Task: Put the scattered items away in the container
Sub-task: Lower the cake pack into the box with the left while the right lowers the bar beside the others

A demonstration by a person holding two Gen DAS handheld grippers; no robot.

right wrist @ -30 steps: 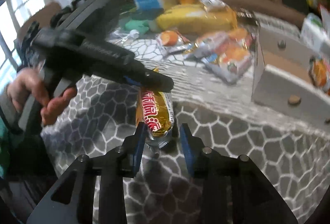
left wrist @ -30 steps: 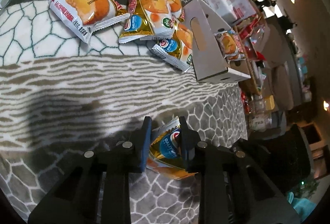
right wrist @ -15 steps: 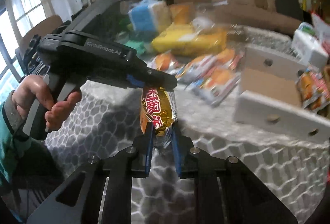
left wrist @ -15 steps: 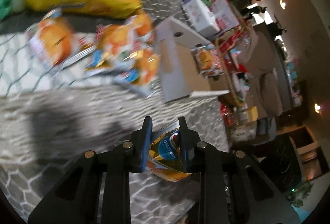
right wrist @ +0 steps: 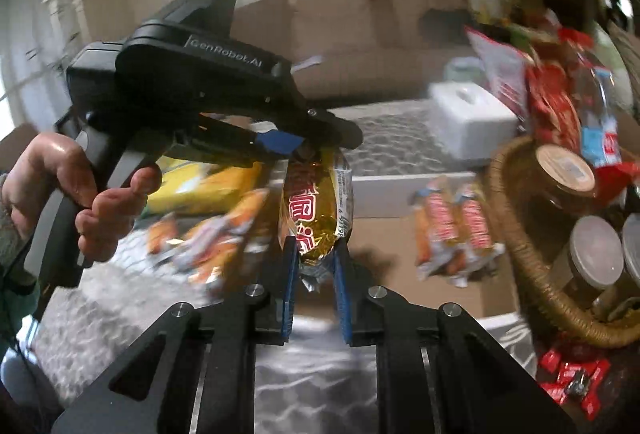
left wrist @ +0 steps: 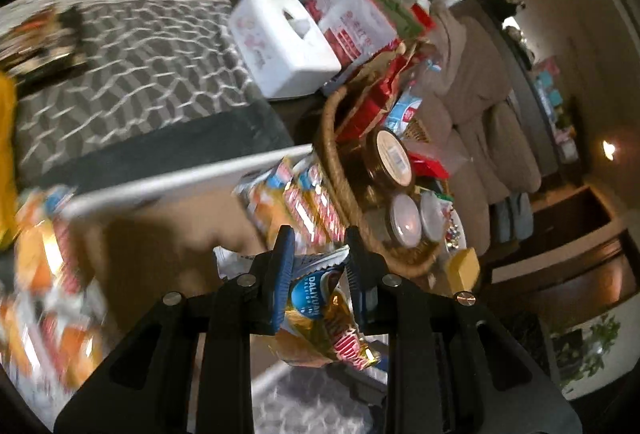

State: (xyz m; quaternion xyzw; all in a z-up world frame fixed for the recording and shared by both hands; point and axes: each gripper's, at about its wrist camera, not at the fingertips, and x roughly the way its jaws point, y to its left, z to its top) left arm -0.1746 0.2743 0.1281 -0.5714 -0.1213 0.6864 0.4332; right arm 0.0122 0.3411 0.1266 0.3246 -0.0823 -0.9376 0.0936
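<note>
Both grippers hold the same gold snack packet in the air, one at each end. My left gripper point(left wrist: 318, 248) is shut on its blue-labelled end point(left wrist: 320, 298). My right gripper point(right wrist: 315, 258) is shut on the other end of the packet point(right wrist: 316, 210); the left gripper point(right wrist: 304, 150) shows there above it. The packet hangs over the open cardboard box point(left wrist: 168, 230) point(right wrist: 404, 238). Two matching snack packets point(right wrist: 456, 226) lie inside the box, also seen in the left wrist view point(left wrist: 304, 194). Several orange packets point(right wrist: 208, 234) lie blurred at the box's left.
A wicker basket point(right wrist: 520, 254) with jars and red packets stands right of the box. A white tissue box point(left wrist: 280, 42) sits behind it on the patterned cloth. A large yellow bag point(right wrist: 208, 186) lies at left. Red candies point(right wrist: 568, 374) lie at lower right.
Both grippers have lifted the gold packet off the cloth and carried it right, over the cardboard box. The right gripper closed on the packet a second ago.
</note>
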